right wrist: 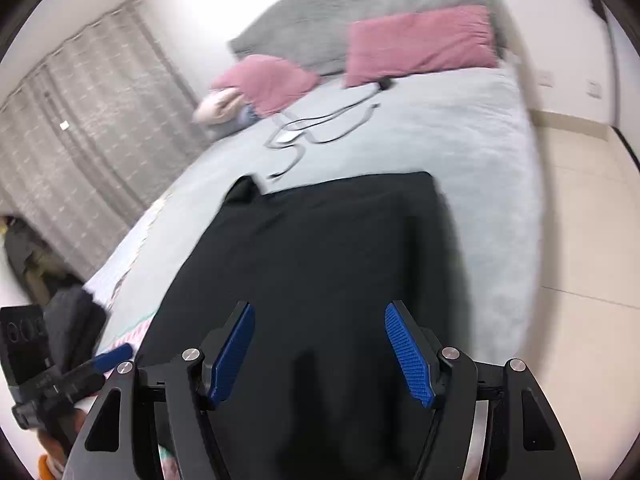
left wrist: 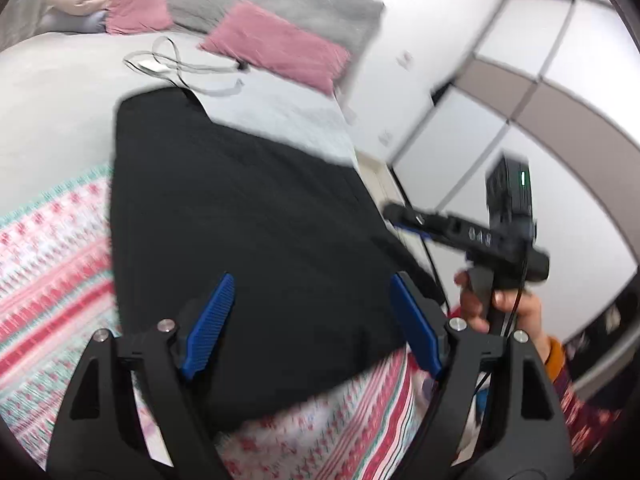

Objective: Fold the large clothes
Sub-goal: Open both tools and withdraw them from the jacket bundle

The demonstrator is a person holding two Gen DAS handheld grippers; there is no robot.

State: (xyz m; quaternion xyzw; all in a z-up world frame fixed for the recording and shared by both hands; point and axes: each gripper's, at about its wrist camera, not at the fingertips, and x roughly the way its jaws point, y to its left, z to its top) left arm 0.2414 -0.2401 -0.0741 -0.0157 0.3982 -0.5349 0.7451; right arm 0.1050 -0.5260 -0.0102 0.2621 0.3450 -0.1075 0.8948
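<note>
A large black garment [left wrist: 248, 220] lies flat on the bed, folded into a broad rectangle; the right wrist view shows the same black garment [right wrist: 320, 264] stretching away from the camera. My left gripper [left wrist: 310, 284] hovers over its near edge, blue pads wide apart with nothing between them. My right gripper [right wrist: 318, 308] is likewise open above the cloth, pads clear of it. The right gripper [left wrist: 404, 214] also shows in the left wrist view, held by a hand [left wrist: 504, 312] beside the bed's right edge. The left gripper's blue fingertip [right wrist: 114, 354] shows at the lower left of the right wrist view.
A patterned pink and green sheet [left wrist: 52, 248] lies under the garment on the grey bedspread [right wrist: 440, 128]. Two pink pillows [right wrist: 420, 40] and a grey headboard [right wrist: 360, 4] are at the far end. Loose cables [right wrist: 316, 128] lie mid-bed. A wardrobe [left wrist: 520, 92] and curtains [right wrist: 80, 128] flank the bed.
</note>
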